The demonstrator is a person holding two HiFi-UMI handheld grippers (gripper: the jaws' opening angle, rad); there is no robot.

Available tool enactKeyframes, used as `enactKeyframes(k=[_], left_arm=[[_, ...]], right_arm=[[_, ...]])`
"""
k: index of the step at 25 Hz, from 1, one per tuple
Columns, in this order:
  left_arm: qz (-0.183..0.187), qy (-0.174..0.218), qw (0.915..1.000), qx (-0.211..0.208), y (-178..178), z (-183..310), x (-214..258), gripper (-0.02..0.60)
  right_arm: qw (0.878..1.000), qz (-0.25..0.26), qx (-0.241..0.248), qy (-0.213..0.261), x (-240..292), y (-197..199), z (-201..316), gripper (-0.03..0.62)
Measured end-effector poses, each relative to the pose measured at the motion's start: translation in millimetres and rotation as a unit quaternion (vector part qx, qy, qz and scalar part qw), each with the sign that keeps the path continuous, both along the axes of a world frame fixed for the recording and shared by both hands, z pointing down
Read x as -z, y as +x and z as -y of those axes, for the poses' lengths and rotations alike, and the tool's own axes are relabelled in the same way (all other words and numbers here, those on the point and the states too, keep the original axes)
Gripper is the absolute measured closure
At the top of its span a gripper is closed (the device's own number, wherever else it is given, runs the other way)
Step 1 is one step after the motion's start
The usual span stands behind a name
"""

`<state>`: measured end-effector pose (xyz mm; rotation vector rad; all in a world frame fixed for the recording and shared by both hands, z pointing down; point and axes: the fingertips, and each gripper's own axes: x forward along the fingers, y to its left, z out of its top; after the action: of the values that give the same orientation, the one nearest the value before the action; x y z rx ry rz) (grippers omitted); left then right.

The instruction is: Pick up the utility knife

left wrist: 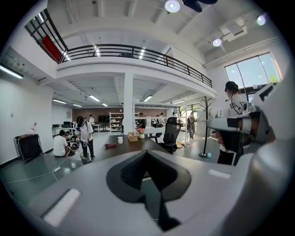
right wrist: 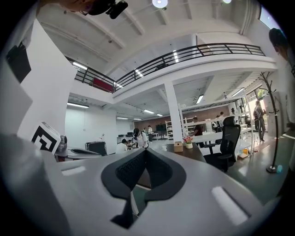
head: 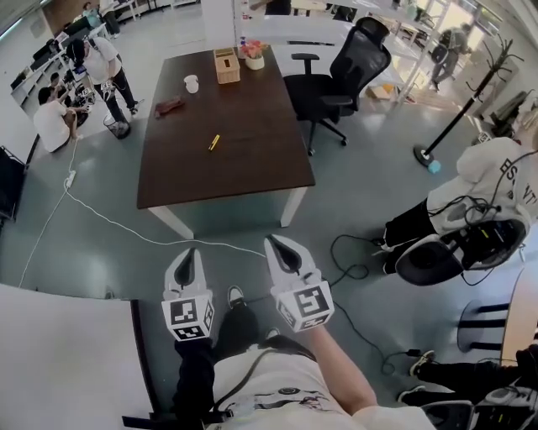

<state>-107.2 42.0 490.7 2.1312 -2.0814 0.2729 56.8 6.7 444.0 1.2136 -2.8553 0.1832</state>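
Left gripper (head: 188, 254) and right gripper (head: 278, 245) are clenched empty, likely because the knife (head: 214, 142) lies well ahead on the table (head: 252, 172).

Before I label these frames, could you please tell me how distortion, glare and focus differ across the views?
Head view: evenly lit, edges bowed, utility knife small but sharp. Left gripper view: fisheye with black corners, ceiling lamp flaring, jaws soft. Right gripper view: same fisheye, soft jaws.
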Motion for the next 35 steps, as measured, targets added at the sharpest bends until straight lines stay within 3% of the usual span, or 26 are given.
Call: enactKeyframes(k=[12, 18, 30, 35], left_arm=[[0.002, 0.010, 0.9994, -0.032, -77, 125, 21, 0.583], [-0.007, -0.008, 0.9992, -0.039, -91, 165, 8, 0.583], [-0.001, 0.007, 1.0000, 0.000, -121, 278, 34, 0.583], [-0.002, -0.028, 0.9996, -0.002, -123, 298, 14, 0.583]], right_arm=[[0.999, 0.010, -0.050, 0.012, 26, -61, 123, 0.592], [0.998, 0.002, -0.061, -0.002, 19, -73, 165, 0.592], [1.000, 0.020, -0.016, 0.016, 43, -103, 282, 0.592], [1.000, 0.021, -0.016, 0.007, 39, -105, 311, 0.592]])
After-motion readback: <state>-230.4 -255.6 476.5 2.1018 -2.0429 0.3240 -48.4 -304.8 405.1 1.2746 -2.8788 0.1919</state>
